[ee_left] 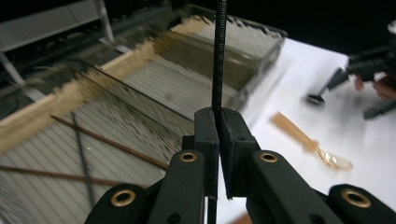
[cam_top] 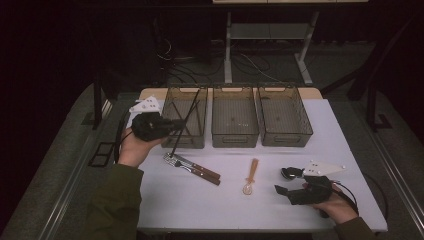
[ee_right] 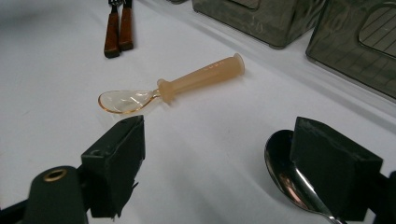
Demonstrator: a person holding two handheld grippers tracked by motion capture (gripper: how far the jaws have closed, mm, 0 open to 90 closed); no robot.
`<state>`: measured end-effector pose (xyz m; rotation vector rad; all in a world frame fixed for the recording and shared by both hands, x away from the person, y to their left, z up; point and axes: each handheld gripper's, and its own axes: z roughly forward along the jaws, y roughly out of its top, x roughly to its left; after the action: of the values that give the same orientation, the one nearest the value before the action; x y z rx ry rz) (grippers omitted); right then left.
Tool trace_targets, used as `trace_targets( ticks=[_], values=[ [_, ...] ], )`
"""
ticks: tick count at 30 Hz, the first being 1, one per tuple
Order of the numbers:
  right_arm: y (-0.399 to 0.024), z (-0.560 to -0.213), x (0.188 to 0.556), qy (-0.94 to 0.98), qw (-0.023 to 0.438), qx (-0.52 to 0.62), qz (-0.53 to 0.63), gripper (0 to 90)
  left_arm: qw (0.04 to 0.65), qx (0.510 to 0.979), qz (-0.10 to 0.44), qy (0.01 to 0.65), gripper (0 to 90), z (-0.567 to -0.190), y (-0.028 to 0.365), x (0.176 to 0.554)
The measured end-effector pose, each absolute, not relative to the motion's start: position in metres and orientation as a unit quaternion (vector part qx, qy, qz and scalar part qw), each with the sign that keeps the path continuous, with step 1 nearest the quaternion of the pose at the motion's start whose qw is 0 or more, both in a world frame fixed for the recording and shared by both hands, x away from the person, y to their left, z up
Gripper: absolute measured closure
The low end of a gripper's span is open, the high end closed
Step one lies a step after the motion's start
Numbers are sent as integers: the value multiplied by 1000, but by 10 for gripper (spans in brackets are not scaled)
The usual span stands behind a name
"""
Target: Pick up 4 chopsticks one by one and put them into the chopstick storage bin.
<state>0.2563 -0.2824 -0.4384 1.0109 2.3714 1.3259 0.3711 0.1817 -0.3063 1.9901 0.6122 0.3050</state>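
The left hand-held gripper (cam_top: 172, 126) is clamped tight on a thin black chopstick (ee_left: 218, 56), held above the left-hand basket (cam_top: 184, 141) near the desk's (cam_top: 210, 200) far left corner — other sticks lie inside it. The right hand-held gripper (ee_right: 217, 163) rests near the desk's near right corner, jaws wide apart and empty — a metal spoon (ee_right: 289, 179) just beside one jaw, an amber plastic spoon (ee_right: 173, 86) ahead.

Three bins (cam_top: 235, 122) in a row; two forks (cam_top: 192, 169) with brown handles; two spoons, one amber (cam_top: 250, 176) and one metal (cam_top: 289, 173); one black chopstick (cam_top: 181, 131) held aloft; more chopsticks (ee_left: 109, 142) in the left bin, count unclear; two grippers, left (cam_top: 172, 126) and right (cam_top: 287, 190).
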Motion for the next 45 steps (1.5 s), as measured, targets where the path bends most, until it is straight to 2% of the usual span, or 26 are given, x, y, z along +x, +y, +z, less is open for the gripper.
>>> trace_targets(
  ticks=[10, 23, 45],
  values=[
    [-283, -438, 256, 811, 121, 347, 456, 180, 491, 809, 167, 276, 856, -287, 180, 405],
    [-284, -438, 256, 810, 118, 347, 457, 180, 454, 803, 197, 333, 855, -305, 181, 444],
    [-284, -438, 256, 811, 118, 347, 457, 180, 384, 806, 162, 420, 855, -357, 199, 463]
  ],
)
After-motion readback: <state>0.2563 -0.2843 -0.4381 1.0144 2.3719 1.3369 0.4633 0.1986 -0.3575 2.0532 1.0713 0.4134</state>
